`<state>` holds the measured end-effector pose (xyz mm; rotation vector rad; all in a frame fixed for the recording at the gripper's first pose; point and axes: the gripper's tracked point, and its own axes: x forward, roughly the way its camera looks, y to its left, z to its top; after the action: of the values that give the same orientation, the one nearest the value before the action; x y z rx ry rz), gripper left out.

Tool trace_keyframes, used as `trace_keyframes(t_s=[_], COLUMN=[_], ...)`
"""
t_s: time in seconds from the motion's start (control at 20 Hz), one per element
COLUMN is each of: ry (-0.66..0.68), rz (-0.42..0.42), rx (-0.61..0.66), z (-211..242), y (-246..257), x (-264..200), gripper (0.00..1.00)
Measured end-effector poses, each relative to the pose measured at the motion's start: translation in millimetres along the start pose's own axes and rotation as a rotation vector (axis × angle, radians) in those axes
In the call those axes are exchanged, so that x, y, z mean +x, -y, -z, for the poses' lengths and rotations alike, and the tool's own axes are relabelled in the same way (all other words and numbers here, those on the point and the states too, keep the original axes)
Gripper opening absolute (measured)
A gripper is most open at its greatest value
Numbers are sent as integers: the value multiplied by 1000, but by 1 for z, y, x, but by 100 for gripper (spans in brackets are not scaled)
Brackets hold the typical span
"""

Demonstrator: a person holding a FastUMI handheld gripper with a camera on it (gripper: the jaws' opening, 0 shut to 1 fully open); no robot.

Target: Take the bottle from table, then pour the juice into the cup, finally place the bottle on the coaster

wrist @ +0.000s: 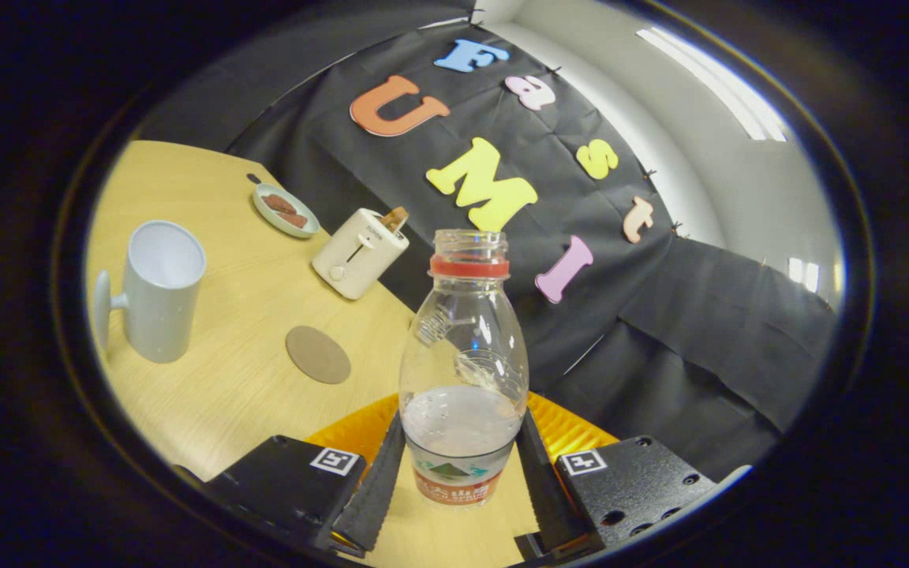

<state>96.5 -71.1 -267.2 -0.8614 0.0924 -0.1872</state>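
Note:
A clear plastic bottle (464, 371) with a red neck ring and no cap stands between my fingers, with a low level of clear liquid in it. My gripper (461, 461) is shut on the bottle's lower body, both fingers pressing its sides. The view is tilted and the bottle appears lifted off the wooden table (218, 394). A pale grey cup (157, 290) with a handle stands upright beyond the fingers to the left, its inside white and hollow. A round brown coaster (318, 354) lies flat on the table between the cup and the bottle.
A cream toaster (359, 252) with a slice of bread in its slot stands beyond the coaster. A small dish (286, 210) with brown pieces lies behind it near the table's far edge. The booth's black cloth wall hangs past the table.

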Motion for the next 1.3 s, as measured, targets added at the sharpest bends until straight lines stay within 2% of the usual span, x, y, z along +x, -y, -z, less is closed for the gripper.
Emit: trace_keyframes(t_s=[0.45,0.8,1.1,1.3], ry=[80,162,196,228], rz=[31,65,73,109], rx=[-295,-477,-605,-690], z=[-30,-64,-79,-91], y=[6,-1,-5,0], x=[-3,-4,-3,-1], gripper=[78,78,78,78])
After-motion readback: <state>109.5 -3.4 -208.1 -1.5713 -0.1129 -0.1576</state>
